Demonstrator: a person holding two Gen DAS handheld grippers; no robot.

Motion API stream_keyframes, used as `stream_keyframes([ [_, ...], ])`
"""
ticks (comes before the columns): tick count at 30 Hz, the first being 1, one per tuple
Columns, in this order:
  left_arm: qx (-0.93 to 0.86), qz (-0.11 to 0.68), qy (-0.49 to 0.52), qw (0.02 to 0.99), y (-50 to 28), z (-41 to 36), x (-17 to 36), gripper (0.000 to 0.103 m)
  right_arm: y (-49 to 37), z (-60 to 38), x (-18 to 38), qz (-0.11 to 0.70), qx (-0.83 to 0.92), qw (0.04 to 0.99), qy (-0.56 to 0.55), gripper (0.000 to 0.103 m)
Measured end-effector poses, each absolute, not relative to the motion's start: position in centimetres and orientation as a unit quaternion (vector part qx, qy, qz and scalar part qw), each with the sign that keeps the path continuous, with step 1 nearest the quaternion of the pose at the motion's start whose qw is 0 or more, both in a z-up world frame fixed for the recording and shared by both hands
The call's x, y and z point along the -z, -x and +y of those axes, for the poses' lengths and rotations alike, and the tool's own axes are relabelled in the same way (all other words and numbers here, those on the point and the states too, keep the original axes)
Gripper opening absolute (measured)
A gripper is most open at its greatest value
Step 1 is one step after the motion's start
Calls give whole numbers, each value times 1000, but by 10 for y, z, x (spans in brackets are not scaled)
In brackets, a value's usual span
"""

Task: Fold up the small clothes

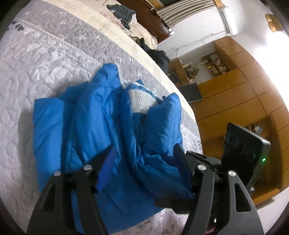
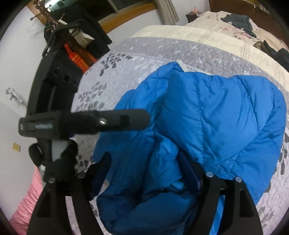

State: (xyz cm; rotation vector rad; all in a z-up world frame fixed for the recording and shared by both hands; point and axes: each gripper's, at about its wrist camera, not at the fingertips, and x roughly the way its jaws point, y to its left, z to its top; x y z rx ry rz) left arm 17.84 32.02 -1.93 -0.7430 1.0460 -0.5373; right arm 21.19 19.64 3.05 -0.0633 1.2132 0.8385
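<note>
Blue quilted jacket [image 1: 101, 123] lies bunched on your grey bedspread [image 1: 36, 63], with your left gripper [image 1: 144, 159] and right gripper [image 2: 144, 170] both spread wide over its folds.

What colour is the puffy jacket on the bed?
Bright blue, with a white inner lining; the jacket shows best in the left wrist view.

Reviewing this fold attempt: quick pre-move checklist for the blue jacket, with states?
1. Left tongs open, fabric between fingers: ok.
2. Right tongs open over the fabric: ok.
3. Either tongs clamped on the blue jacket: not ok.
4. Jacket lying flat: not ok, bunched and puffy.
5. Jacket fully on the grey quilt: ok.
6. Dark clothes clear of the work area: ok.
</note>
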Motion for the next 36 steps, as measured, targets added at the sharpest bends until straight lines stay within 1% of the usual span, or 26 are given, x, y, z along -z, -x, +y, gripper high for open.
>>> stream_keyframes([
  [2,251,479,343,768,-181,317,20,68,-211,193,-36,555,-384,737,22,80],
  [6,260,475,342,768,-183,313,19,68,-211,168,-59,548,-393,738,-14,79],
  [10,261,472,343,769,-186,312,21,68,-215,120,-83,533,-383,751,-72,82],
  [15,257,472,336,774,-184,312,21,68,-219,58,-82,526,-344,767,-128,82],
  [19,274,464,343,769,-182,310,16,69,-219,39,-64,539,-322,767,-129,81],
  [21,285,459,348,766,-182,308,13,69,-215,44,-55,543,-323,767,-113,78],
  [24,293,459,351,762,-185,301,12,75,-211,60,-43,548,-327,764,-95,76],
  [30,296,464,345,760,-196,287,14,81,-198,87,-33,544,-338,766,-62,76],
  [36,287,479,318,767,-205,272,19,88,-191,98,-28,538,-339,771,-42,76],
])
